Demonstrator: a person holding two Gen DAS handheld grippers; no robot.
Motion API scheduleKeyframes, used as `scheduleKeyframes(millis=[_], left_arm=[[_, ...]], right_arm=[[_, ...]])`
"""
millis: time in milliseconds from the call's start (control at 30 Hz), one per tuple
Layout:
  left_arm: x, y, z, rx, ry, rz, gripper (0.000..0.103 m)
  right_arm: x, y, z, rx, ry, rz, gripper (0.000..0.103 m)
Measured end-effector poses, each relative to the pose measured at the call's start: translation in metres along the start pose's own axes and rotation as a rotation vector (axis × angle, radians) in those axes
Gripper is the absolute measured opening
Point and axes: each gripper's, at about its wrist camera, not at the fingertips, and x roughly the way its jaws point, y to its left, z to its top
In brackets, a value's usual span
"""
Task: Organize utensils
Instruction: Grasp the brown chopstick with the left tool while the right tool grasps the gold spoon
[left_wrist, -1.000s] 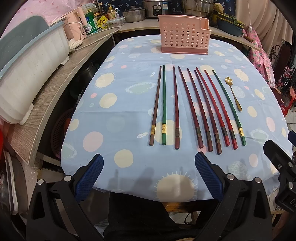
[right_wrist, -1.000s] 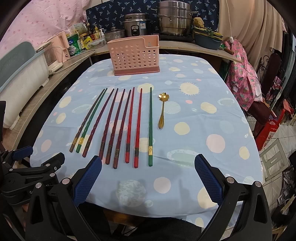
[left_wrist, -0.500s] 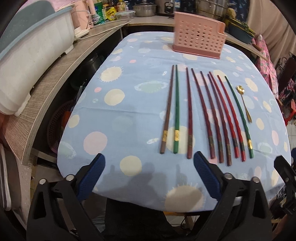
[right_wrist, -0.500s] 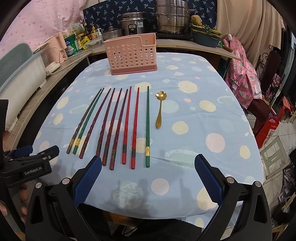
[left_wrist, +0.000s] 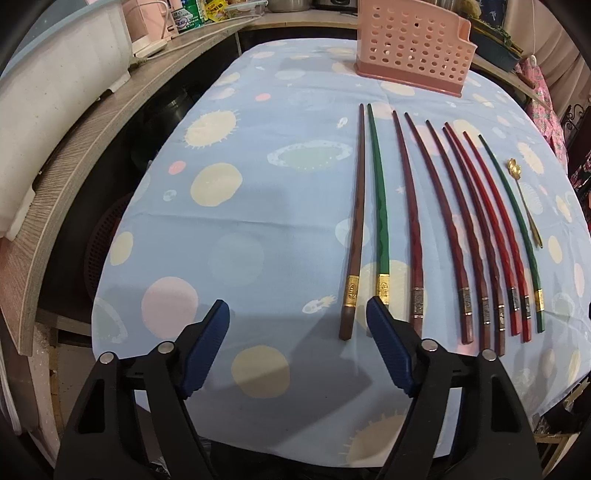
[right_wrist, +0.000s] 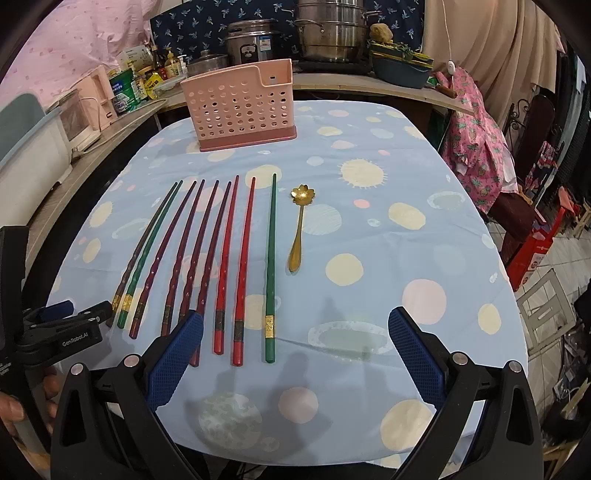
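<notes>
I am working in a lived-in home kitchen; the table (right_wrist: 424, 155) before me wears a pale blue cloth printed with suns and dots; behind it a wooden counter (right_wrist: 369, 86) curves round the room, carrying a stacked steel steamer pot (right_wrist: 328, 31), a rice cooker (right_wrist: 251, 40), and a huddle of sauce bottles and tins (right_wrist: 144, 83); a pink perforated cutlery holder (right_wrist: 240, 107) stands at the table's far end; a dark blue patterned cloth (right_wrist: 207, 18) covers the wall; pink flowered fabric (right_wrist: 476, 125) hangs at the right above a tiled floor (right_wrist: 546, 273); a large white tub (left_wrist: 55, 96) rests on the counter at my left.
</notes>
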Motion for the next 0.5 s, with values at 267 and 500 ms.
scheduleKeyframes(millis=[267,500], left_arm=[[0.012,-0.001,-0.001,0.002,0.022,-0.023,0.059],[0.011,-0.006,0.002,0.014,0.018,-0.069,0.028]], right_arm=[[0.007,-0.003,0.002,0.003,0.007,0.004,0.096],[0.019,-0.008,0.009,0.013,-0.002,0.0,0.095]])
